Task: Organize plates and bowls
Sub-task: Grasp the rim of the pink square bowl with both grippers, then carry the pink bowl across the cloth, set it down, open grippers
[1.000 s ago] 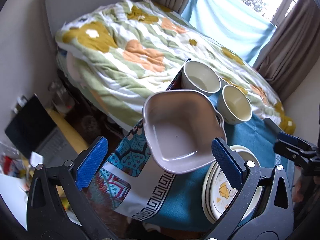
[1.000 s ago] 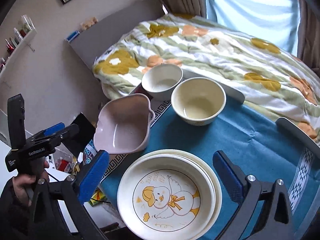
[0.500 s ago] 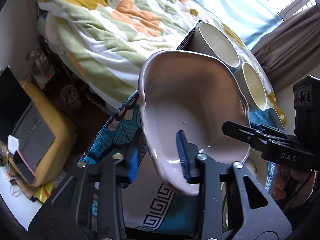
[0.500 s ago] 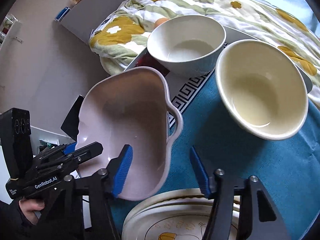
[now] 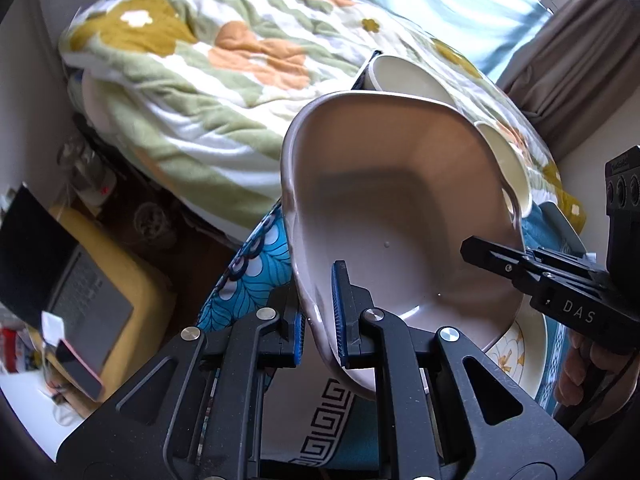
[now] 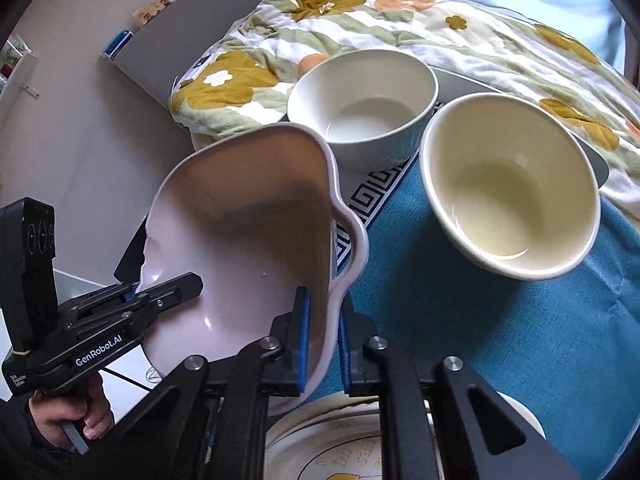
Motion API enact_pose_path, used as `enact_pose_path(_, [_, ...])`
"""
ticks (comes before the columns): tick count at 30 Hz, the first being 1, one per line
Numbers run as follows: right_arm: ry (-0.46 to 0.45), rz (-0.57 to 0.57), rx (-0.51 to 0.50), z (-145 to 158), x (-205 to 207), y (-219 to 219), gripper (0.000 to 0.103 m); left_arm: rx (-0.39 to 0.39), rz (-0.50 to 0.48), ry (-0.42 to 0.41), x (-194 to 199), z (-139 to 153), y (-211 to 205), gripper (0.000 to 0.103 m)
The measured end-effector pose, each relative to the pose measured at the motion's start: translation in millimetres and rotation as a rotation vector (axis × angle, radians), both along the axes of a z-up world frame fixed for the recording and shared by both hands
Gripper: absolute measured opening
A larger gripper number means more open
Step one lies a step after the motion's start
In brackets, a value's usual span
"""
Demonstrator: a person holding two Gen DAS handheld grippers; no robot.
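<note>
The pink dish [image 6: 248, 240] sits at the bench's left edge, near the plate stack [image 6: 360, 440]. Both grippers' fingers have just closed on its opposite walls: left gripper [image 5: 320, 320] and right gripper [image 6: 324, 344] now clamp it, likely ready for lifting.

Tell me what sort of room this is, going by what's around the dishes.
Most likely a bedroom used as living space. A bed with a floral quilt stands right beside the cloth-covered table, curtains hang at a window behind it, and a laptop lies down by the floor.
</note>
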State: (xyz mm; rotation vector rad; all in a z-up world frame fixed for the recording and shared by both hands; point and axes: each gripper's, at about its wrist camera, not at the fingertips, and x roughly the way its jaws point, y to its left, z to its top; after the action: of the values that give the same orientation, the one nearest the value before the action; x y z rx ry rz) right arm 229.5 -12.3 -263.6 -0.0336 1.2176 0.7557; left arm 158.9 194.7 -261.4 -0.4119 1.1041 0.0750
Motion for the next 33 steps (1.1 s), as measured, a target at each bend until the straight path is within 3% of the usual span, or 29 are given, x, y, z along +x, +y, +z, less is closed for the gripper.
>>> enact_pose_path(9, [-0.087, -0.113, 0.073, 61, -31, -65, 0.012, 0.057, -0.12, -0.122, -11, 77, -57, 0.01])
enact_pose_path(18, [-0.131, -0.285, 0.091, 98, -85, -176, 0.012, 0.029, -0.276, -0.17, -33, 118, -178, 0.01])
enact_pose_path(26, [-0.161, -0.466, 0.045, 95, -128, -277, 0.012, -0.037, -0.43, -0.14, -44, 101, -298, 0.01])
enact_pose_path(33, [-0.066, -0.609, 0.019, 55, -147, -350, 0.012, -0.043, -0.51, -0.054, -40, 57, -374, 0.01])
